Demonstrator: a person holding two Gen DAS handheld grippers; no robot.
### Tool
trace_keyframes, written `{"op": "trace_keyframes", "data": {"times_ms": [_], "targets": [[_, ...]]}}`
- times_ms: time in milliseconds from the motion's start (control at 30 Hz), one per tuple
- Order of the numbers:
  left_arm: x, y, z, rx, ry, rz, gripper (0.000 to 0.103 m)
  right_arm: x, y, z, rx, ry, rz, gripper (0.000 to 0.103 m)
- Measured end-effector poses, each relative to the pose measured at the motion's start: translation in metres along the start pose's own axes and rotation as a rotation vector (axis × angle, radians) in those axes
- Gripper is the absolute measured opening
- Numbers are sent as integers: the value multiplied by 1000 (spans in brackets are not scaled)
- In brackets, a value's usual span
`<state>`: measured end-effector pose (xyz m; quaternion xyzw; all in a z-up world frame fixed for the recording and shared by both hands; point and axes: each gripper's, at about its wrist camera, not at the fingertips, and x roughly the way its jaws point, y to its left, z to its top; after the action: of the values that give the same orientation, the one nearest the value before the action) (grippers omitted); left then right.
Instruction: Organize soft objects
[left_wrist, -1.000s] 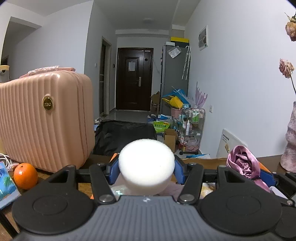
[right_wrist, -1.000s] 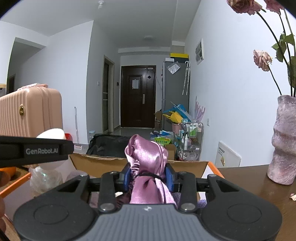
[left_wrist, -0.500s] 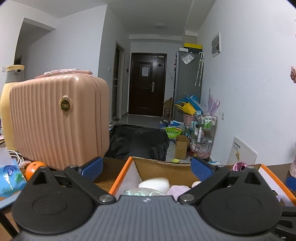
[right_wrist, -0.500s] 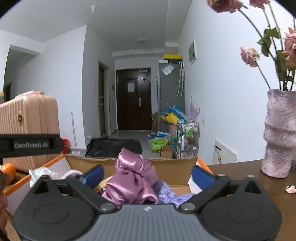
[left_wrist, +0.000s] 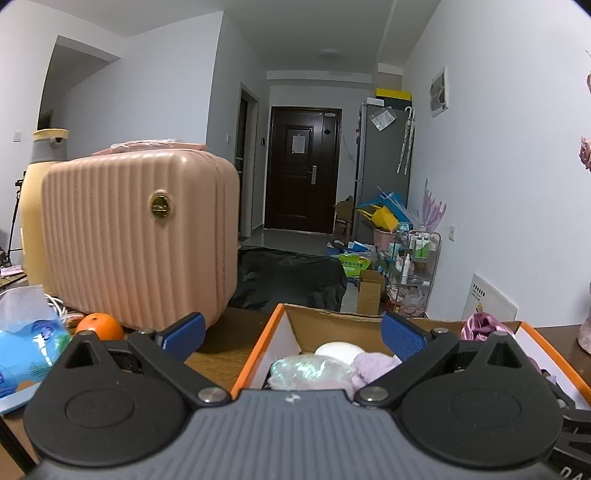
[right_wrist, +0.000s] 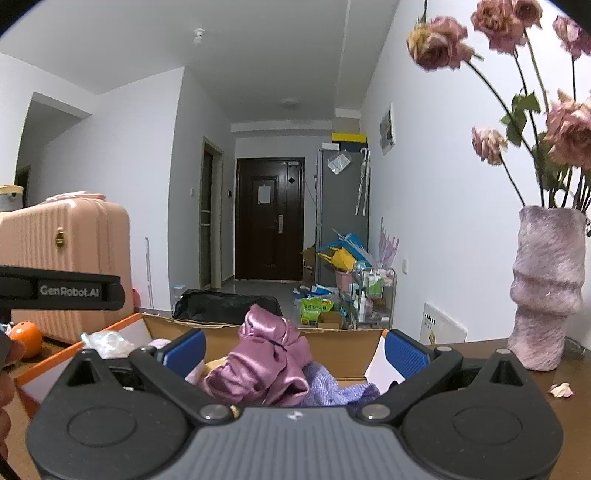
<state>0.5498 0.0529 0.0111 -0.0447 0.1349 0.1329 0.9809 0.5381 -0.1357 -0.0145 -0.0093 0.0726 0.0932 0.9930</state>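
Satin scrunchie (right_wrist: 271, 360) loose in box (right_wrist: 343, 350) — between spread, empty right gripper (right_wrist: 293, 350) fingers.

"genrobot.ai" on left tongs (right_wrist: 61, 291)

White walls line a hallway ending at a dark door (left_wrist: 301, 168). A grey fridge (left_wrist: 384, 166) stands beside it. Clutter covers the floor.

One cardboard box (left_wrist: 334, 317) with orange edges sits on the table. Inside it, four soft things show: one white foam puff (left_wrist: 338, 350), one crinkly clear bag (left_wrist: 308, 371), one shiny pink satin cloth (right_wrist: 271, 363) and one lilac knit piece (right_wrist: 332, 387). Left of the box: one orange (left_wrist: 99, 326), one pink suitcase (left_wrist: 140, 236). Right of it: one vase (right_wrist: 546, 284).
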Motion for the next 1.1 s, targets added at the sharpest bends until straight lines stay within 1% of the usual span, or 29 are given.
{"op": "trace_keyframes", "data": {"times_ms": [133, 333, 500, 667, 867, 1100], "targets": [[-18, 4, -2, 4, -6, 2, 103, -23, 1, -2, -21, -23, -3, 103], [-51, 11, -10, 30, -9, -9, 103, -59, 3, -8, -46, -26, -17, 103], [-83, 18, -22, 53, 4, -19, 103, -95, -1, -13, -34, -8, -41, 103], [-116, 30, -34, 61, 32, -28, 103, -133, -5, -19, -30, 9, -31, 103], [-161, 43, -51, 78, 60, -60, 103, -180, -4, -27, -47, 31, -7, 103], [-219, 52, -68, 96, 79, -126, 103, -234, 3, -34, -72, 59, 25, 103]]}}
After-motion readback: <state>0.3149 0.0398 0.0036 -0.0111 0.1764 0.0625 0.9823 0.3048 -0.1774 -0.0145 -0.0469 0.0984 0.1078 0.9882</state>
